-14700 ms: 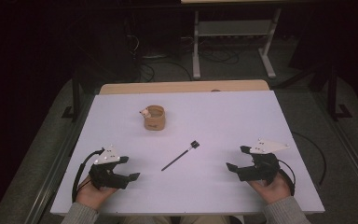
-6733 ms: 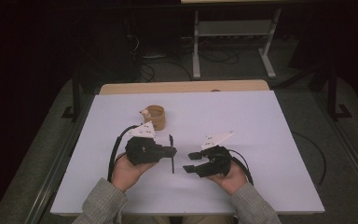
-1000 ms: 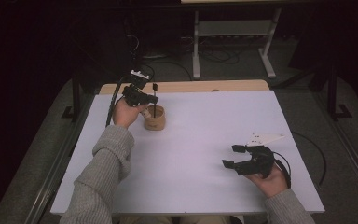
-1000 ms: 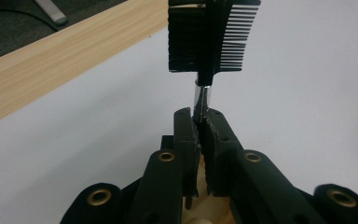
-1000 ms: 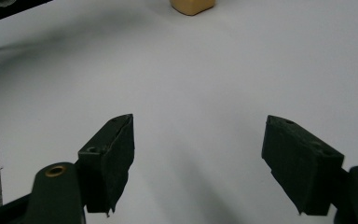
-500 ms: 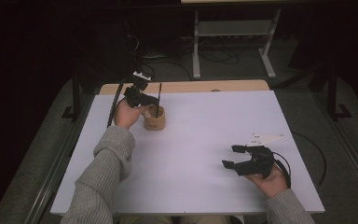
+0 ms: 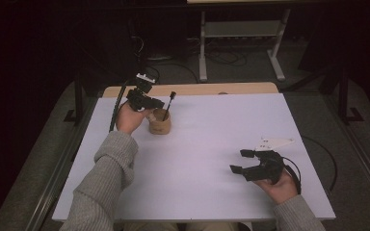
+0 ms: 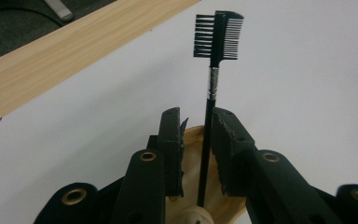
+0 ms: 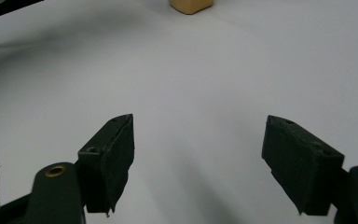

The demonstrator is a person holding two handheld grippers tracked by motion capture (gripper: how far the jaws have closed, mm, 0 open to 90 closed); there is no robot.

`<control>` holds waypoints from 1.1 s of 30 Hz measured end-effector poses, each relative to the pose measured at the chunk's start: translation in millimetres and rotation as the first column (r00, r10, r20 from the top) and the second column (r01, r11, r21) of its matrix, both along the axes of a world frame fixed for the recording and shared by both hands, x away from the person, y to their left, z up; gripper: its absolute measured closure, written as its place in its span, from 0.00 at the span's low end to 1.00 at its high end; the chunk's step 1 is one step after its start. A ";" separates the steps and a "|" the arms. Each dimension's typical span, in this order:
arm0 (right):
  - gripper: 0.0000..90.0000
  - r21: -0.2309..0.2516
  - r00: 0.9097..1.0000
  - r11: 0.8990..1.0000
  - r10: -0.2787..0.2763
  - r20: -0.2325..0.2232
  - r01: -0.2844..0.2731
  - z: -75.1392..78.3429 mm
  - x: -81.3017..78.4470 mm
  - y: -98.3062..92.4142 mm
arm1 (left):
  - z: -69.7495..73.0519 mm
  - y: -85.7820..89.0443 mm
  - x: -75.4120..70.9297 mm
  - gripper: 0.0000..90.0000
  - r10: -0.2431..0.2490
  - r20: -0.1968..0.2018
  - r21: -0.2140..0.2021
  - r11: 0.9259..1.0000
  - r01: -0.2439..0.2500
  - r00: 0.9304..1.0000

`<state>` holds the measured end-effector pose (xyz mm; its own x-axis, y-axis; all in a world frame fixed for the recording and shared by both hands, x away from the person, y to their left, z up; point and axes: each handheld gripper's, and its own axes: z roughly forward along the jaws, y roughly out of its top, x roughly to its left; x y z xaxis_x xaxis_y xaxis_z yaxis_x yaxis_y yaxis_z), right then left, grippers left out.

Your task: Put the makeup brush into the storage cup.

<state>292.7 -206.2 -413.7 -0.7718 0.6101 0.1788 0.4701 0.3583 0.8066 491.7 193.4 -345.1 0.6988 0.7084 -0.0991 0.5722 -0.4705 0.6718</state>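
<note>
Brow comb [image 8: 218,35] stands handle-down in wooden cup [image 7: 160,122] at bench [image 7: 221,144] far left. Your left gripper [image 8: 196,140] fingers have just been opening, handle loose between. Right gripper [image 7: 243,161] wide open, empty. Next: lift left clear without tipping cup.

A black comb brush [image 8: 212,84] stands upright in a tan cup [image 8: 200,186], between the left gripper's [image 8: 196,140] parted jaws, which have just been opening, on a white table [image 8: 307,84].

No readable text, label, brand, number or sign is found; small dark marks on the right gripper's [image 7: 251,164] grey plate [image 7: 273,143] cannot be made out.
</note>
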 end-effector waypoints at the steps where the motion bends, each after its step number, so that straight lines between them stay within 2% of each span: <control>1: 0.27 0.000 1.000 1.000 0.000 0.000 0.000 0.0 0.0 0.0 | 0.8 0.1 -1.5 0.81 0.000 0.001 0.000 1.000 0.000 1.000; 4: 0.27 0.002 1.000 1.000 -0.006 -0.001 0.006 0.0 0.2 -1.2 | 2.6 0.9 -4.6 0.80 -0.007 0.006 0.003 1.000 0.007 1.000; 15: 0.27 -0.005 0.999 0.999 -0.033 0.013 0.033 1.6 -2.7 -4.8 | 8.7 1.1 -22.6 0.75 -0.017 0.026 -0.026 1.000 0.017 1.000; 19: 0.27 -0.010 0.999 0.999 -0.042 0.019 0.042 2.0 -3.7 -4.7 | 12.3 2.4 -28.9 0.73 -0.032 0.042 -0.017 0.999 0.033 0.999; 23: 0.27 -0.010 0.998 0.998 -0.054 0.031 0.054 3.0 -4.7 -5.5 | 14.6 3.5 -37.2 0.70 -0.022 0.045 -0.032 0.999 0.024 0.999; 27: 0.27 -0.009 0.998 0.998 -0.059 0.037 0.060 3.9 -5.7 -6.5 | 16.0 4.7 -42.9 0.69 -0.026 0.046 -0.027 0.999 0.027 0.999; 30: 0.27 -0.010 0.997 0.998 -0.066 0.034 0.067 4.3 -6.8 -7.4 | 15.2 5.5 -48.1 0.68 -0.022 0.052 -0.049 0.998 0.025 0.998; 33: 0.27 -0.006 0.996 0.997 -0.073 0.044 0.073 4.6 -7.2 -8.7 | 13.3 5.7 -52.3 0.67 -0.029 0.053 -0.050 0.998 0.032 0.998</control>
